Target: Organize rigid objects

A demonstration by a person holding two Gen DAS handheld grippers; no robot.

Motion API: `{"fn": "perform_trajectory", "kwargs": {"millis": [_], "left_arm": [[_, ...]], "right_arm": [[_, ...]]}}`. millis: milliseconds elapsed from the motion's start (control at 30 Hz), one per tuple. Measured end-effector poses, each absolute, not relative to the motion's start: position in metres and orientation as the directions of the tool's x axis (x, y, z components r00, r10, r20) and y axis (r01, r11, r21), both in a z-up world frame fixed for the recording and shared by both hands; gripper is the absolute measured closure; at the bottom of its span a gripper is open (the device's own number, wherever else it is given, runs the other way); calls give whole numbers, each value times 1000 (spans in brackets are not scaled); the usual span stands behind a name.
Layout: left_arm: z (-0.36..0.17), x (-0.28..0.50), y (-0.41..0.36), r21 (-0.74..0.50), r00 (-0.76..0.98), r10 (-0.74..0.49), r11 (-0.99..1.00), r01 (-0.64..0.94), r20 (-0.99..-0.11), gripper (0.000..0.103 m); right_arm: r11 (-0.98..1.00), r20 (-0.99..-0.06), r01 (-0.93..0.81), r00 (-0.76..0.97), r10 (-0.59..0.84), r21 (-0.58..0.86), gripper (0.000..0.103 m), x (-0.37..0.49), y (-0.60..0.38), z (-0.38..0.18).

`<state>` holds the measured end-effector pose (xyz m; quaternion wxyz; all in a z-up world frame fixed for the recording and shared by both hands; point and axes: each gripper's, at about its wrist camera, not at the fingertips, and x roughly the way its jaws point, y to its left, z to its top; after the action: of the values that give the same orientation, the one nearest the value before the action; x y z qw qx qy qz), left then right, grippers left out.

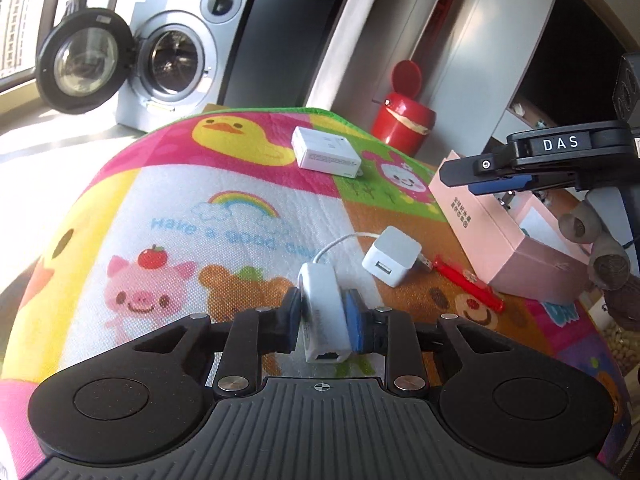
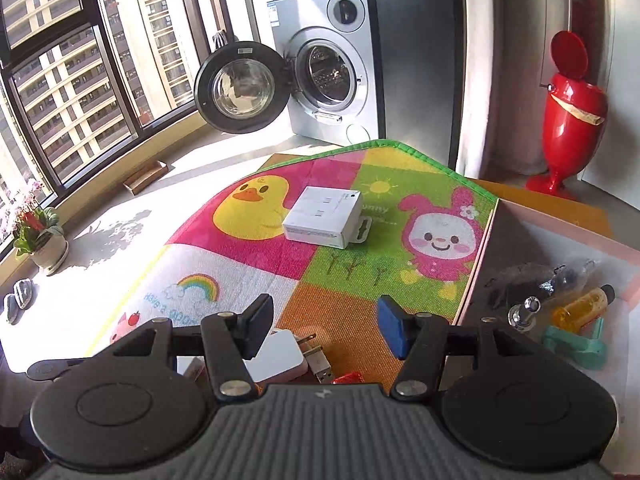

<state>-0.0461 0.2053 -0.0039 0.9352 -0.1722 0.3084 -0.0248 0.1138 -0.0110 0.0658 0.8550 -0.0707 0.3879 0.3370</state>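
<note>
Two grippers are recorded over a colourful cartoon-printed play mat [image 1: 180, 200].

Item: white oblong plastic network adapter [image 1: 324, 312] with a thin white cable [image 1: 340, 242], near the mat's near edge. It is pinched across its narrow sides by the left gripper [image 1: 325, 316]; whether it is lifted cannot be told.

Item: white cube-shaped USB charger [image 1: 390, 260], lying just beyond the adapter, beside a red stick-shaped object [image 1: 472, 284].

Item: white flat rectangular carton [image 2: 322, 216], near the mat's far edge.

Item: pink open cardboard box [image 1: 480, 224], at the mat's right edge, already holding small items.

The right gripper [image 2: 324, 330] is seen spread, with nothing between its pads.

Risks judged: the trailing cable could be snagged on the charger and drag it; the smooth adapter could be twisted out of the narrow pinch; the two grippers could be brought into collision at the box.
</note>
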Motion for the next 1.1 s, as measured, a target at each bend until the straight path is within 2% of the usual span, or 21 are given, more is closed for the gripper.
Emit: {"fn": "perform_trajectory", "kwargs": {"millis": [233, 367, 700, 833, 900, 1033, 1100], "left_arm": [[-8, -55, 213, -372, 824, -162, 926, -64, -543, 76], [-9, -55, 214, -385, 823, -181, 922, -49, -538, 76], [-9, -52, 205, -378, 818, -180, 925, -48, -546, 75], [-9, -51, 199, -371, 818, -168, 927, -59, -550, 75], [-9, -50, 193, -372, 814, -184, 927, -43, -551, 76], [-7, -49, 177, -338, 803, -206, 941, 5, -559, 76], [-6, -48, 170, -319, 797, -209, 947, 21, -567, 76]], "right_arm": [[711, -749, -700, 439, 496, 60, 46, 88, 25, 31], [652, -754, -752, 369, 543, 102, 60, 68, 11, 25], [589, -750, -808, 390, 534, 0, 61, -2, -63, 26], [656, -727, -755, 452, 517, -3, 59, -6, -94, 31], [711, -699, -703, 498, 513, 21, 53, 3, -106, 34], [792, -652, -599, 554, 518, 119, 52, 31, -126, 35], [822, -657, -555, 575, 488, 126, 53, 45, -127, 27]]}}
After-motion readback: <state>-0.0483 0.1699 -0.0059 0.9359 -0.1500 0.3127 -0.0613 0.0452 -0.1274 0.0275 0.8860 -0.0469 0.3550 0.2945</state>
